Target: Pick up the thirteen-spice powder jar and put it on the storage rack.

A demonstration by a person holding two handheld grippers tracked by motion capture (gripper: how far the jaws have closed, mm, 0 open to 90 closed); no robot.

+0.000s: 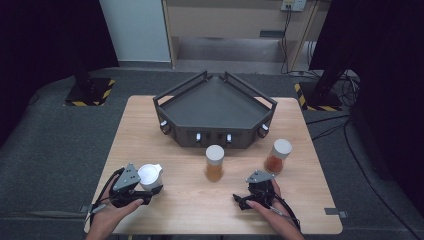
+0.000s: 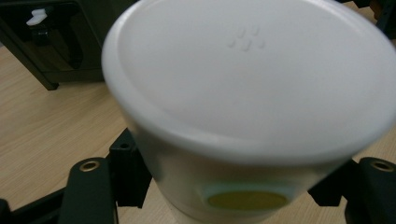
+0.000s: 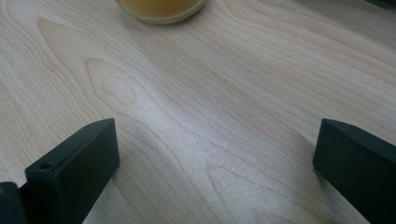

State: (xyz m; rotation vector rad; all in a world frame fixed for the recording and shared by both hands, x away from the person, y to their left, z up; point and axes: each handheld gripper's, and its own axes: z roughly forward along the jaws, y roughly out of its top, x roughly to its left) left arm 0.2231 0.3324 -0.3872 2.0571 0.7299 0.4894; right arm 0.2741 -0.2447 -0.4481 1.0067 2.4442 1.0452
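White-lidded jar, clamped between left gripper jaws; right gripper open, empty; risk: tilted jar slipping from shallow hold.

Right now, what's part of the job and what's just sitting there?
In play:
- white jar, clamped in the left gripper
- left gripper, shut on that jar
- dark tray at the far side of the table, the likely place for the jars

Idle:
- yellow jar
- orange jar
- right gripper, jaws open over bare table
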